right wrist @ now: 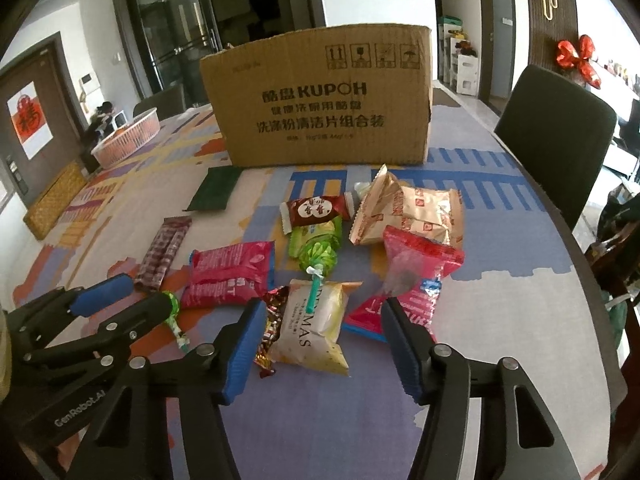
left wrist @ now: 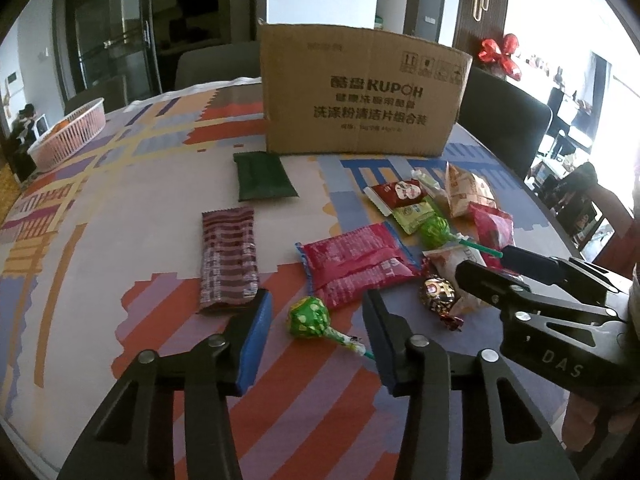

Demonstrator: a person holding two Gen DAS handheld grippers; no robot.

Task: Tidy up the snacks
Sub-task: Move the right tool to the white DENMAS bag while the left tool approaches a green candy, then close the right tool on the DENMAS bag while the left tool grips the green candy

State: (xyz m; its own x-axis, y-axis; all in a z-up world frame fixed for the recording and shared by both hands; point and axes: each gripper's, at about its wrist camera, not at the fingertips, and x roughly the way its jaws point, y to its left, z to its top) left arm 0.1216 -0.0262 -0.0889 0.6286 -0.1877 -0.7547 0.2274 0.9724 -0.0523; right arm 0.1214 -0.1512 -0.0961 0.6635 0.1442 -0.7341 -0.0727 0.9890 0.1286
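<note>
Snacks lie scattered on the patterned tablecloth [left wrist: 120, 220] in front of a cardboard box [left wrist: 360, 92] [right wrist: 320, 112]. My left gripper [left wrist: 316, 320] is open, its blue pads either side of a green lollipop [left wrist: 310, 316] without touching it. In the right wrist view my right gripper [right wrist: 324, 332] is open around a cream packet [right wrist: 316, 320], and a gold foil candy [right wrist: 272, 312] lies by its left pad. Beyond are a pink packet [left wrist: 356, 264] [right wrist: 232, 276], a striped maroon packet [left wrist: 228, 256], a dark green packet [left wrist: 262, 176], a second lollipop [right wrist: 320, 254] and red and beige packets [right wrist: 412, 212].
A pink slatted basket [left wrist: 68, 136] [right wrist: 128, 140] stands at the table's far left. Dark chairs [right wrist: 556, 132] stand along the right edge and behind the box. The two grippers sit close side by side; the right gripper [left wrist: 484, 264] shows at the left wrist view's right.
</note>
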